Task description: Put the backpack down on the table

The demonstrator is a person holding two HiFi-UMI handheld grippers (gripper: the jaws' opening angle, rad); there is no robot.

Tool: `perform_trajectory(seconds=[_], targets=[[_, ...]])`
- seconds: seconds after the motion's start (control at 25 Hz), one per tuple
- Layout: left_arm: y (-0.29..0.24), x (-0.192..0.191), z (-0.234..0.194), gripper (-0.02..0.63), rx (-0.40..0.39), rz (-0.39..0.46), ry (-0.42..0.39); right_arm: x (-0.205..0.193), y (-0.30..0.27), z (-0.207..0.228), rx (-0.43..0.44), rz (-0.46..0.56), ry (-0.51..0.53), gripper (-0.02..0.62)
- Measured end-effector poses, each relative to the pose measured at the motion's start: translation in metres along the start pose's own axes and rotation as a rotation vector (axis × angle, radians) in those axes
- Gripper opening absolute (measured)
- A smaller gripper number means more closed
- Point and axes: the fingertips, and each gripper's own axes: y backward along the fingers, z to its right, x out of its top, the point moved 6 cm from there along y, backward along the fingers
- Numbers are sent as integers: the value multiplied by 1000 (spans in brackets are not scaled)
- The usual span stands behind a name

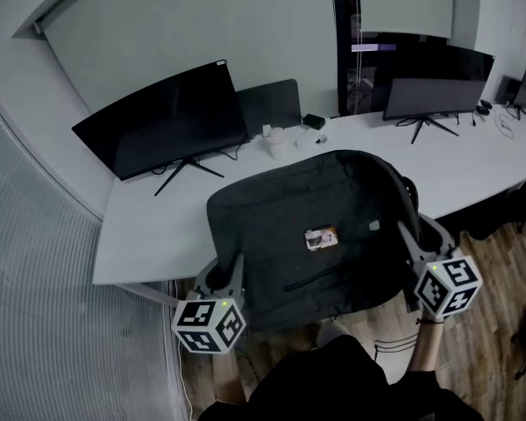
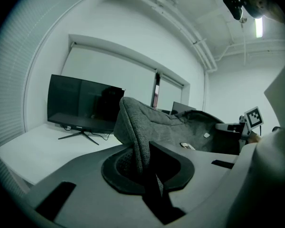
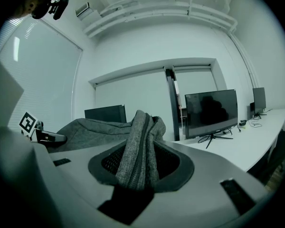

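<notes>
— Looking down from the head view, I see the long white table point(image 1: 149, 235) first, with a dark monitor point(image 1: 162, 119) at its back left and another monitor point(image 1: 438, 84) further right.

— And the backpack?

— The grey backpack point(image 1: 307, 235) lies spread flat, front face up, over the table's near edge. Its upper part is above the tabletop; its lower part hangs past the edge towards me. I cannot tell whether its underside touches the table.

— What are your claws doing?

— Both are pinching it. My left gripper point(image 1: 221, 274) has the backpack's lower left corner. In the left gripper view the jaws are pressed onto a thick fold of grey fabric point(image 2: 135, 141) that rises up from between them, and the bag runs away to the right of that gripper point(image 2: 145, 172).

— The right one?

— My right gripper point(image 1: 412, 239) grips the bag's right edge, higher up. In the right gripper view a bunched ridge of the same fabric point(image 3: 140, 151) stands clamped between the jaws of that gripper point(image 3: 135, 179), with the rest of the bag stretching off to the left.

— So the bag spans between them?

— Yes, it is held from both sides, one claw at each. A small pale label point(image 1: 321, 238) sits near the middle of its face.
</notes>
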Motion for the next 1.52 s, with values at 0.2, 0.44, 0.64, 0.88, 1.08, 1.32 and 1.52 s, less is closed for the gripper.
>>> perform_trajectory(seconds=[0.2,0.44,0.64,0.88,1.08,1.32,1.52], targets=[[-20,7,-6,46,2,-3,-1,4,-20,8,-5,-1,-1,130],[-52,11,-11,46,14,-19,8,4,-51,27,2,-16,-10,130],[-82,15,-18,46,20,-23,15,8,-81,42,8,-24,-7,130],[-113,21,-23,46,40,-46,31,13,-116,61,26,-52,-9,130],[-138,25,-29,46,59,-72,48,14,-145,75,41,-82,-17,130],[-165,22,-30,46,76,-110,66,11,-175,94,60,-125,-28,130],[-187,17,-36,46,89,-138,80,4,-201,107,78,-154,-34,130]])
